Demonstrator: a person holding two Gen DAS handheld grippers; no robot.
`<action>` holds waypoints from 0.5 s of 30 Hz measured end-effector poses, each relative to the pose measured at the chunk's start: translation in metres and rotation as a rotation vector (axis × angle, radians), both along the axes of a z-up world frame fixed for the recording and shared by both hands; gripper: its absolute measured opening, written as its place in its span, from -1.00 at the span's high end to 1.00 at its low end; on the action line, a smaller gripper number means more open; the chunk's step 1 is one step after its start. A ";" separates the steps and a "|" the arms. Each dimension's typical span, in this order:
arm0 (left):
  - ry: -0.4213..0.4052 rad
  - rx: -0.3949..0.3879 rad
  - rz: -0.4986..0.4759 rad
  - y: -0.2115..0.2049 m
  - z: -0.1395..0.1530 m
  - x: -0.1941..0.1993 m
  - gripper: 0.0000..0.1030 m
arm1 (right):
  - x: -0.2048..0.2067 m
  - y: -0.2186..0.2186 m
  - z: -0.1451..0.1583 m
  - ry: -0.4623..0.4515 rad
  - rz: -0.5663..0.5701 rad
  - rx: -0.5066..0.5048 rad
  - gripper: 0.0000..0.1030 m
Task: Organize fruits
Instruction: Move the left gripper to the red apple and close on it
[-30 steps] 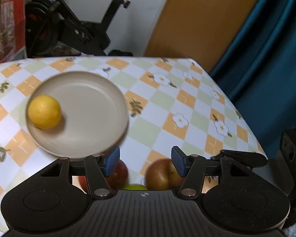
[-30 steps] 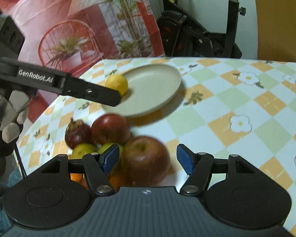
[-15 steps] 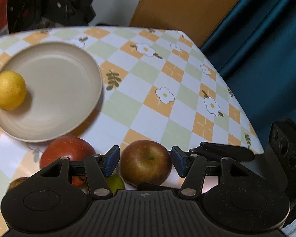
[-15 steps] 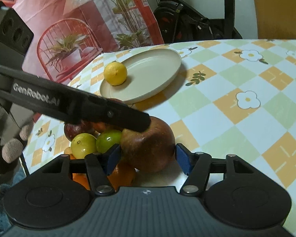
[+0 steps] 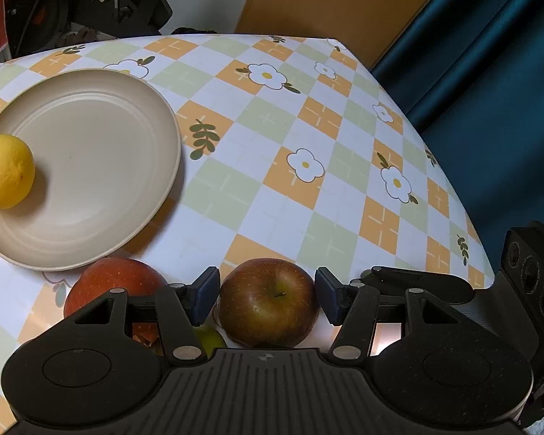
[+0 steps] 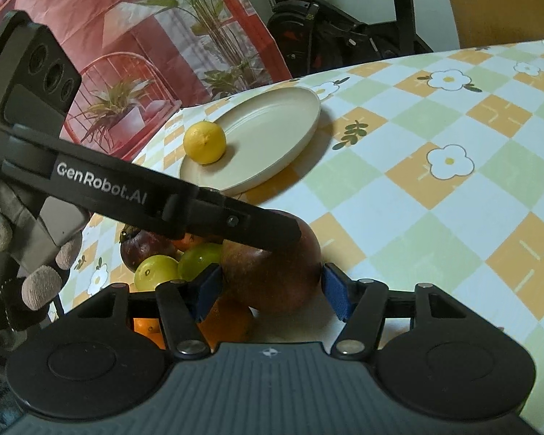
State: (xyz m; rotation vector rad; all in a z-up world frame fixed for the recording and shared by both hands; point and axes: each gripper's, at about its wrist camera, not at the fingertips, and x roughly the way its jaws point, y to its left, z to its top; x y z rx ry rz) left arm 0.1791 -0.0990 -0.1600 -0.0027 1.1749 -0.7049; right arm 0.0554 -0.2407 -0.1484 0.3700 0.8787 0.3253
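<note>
One lemon (image 5: 5,171) sits on the plate (image 5: 127,195), far ahead to my left. My left gripper (image 5: 267,299) and right gripper (image 6: 270,291) are both spread around the same brown apple (image 5: 268,301), not squeezing yet. The other fruits (image 6: 170,264) wait beside it.

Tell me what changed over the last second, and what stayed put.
Both grippers closed in on the dark red apple: the left gripper and right gripper now bracket it with open jaws, neither clearly pinching. Unchanged: the lemon on the beige plate, and the other fruit heaped by the apple.
</note>
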 end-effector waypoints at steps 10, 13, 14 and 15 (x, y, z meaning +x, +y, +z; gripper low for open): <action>-0.036 -0.027 0.038 0.008 0.006 -0.002 -0.16 | 0.006 0.004 0.005 0.012 0.015 -0.018 -0.22; -0.074 -0.052 0.067 0.017 0.019 0.002 -0.16 | 0.014 0.006 0.014 -0.005 0.036 -0.035 -0.22; -0.085 -0.059 0.077 0.020 0.024 0.005 -0.16 | 0.018 0.007 0.018 -0.013 0.045 -0.042 -0.22; -0.096 -0.065 0.089 0.024 0.029 0.008 -0.16 | 0.023 0.009 0.023 -0.023 0.056 -0.051 -0.22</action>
